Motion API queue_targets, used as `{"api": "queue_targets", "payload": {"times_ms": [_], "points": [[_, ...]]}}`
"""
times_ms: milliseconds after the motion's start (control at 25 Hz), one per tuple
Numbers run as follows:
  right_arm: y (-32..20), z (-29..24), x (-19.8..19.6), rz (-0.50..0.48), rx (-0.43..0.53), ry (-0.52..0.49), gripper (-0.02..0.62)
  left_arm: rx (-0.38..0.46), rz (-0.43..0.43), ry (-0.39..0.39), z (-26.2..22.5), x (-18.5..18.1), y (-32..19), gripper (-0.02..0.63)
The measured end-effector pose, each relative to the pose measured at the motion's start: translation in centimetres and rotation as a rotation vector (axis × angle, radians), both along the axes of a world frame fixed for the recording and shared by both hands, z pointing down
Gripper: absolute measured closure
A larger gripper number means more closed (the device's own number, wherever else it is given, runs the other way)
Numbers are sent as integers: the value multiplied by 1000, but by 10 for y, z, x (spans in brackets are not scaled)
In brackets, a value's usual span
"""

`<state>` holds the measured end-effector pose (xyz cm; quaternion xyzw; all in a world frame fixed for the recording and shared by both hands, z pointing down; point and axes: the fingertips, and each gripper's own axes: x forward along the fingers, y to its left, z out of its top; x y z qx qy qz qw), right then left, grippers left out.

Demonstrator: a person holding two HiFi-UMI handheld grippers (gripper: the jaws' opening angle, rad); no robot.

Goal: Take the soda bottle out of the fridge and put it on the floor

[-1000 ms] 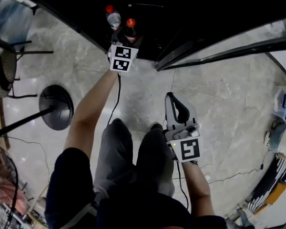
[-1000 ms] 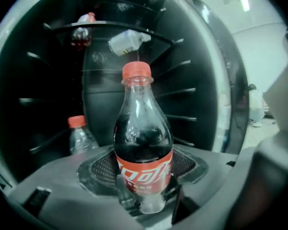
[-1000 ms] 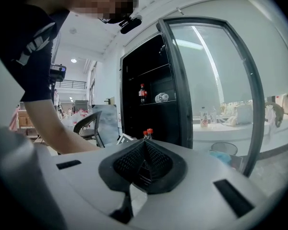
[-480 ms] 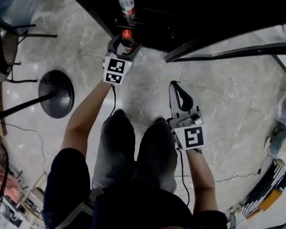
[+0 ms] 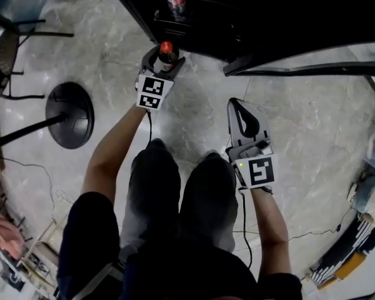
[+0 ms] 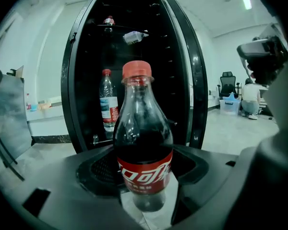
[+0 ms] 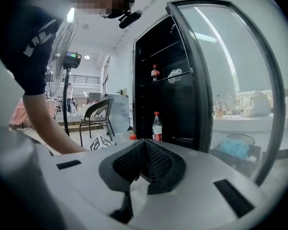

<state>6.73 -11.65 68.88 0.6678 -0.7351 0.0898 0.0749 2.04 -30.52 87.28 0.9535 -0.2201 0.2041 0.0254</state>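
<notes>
The left hand-held gripper (image 5: 164, 56) was clenched on the soda bottle (image 6: 144, 143), its jaws pressing the red label on either side, with the bottle upright and its red cap on top. The bottle was outside the fridge (image 5: 250, 11), just in front of the open black cabinet and over the pale marble floor (image 5: 194, 105); whether its base touched the floor could not be told. A clear water bottle (image 6: 107, 104) with a red cap stood on a shelf inside the fridge. The right hand-held gripper (image 5: 245, 114) hung over the floor near the person's knees, its jaws pressed together with nothing between them. A round black stand base (image 5: 70, 114) sat well to the left.
</notes>
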Motion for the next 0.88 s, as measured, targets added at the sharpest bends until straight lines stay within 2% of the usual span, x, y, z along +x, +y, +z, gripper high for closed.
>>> {"api": "queue_targets", "payload": {"times_ms": [440,880], "points": [[-12,56,6,-19,-43,12,577,-52,-54,-35,93,-4,-3,281],[-22,85,8,-35,-51,20,577,-83,-75,-42,148,-4,-4,281]]}}
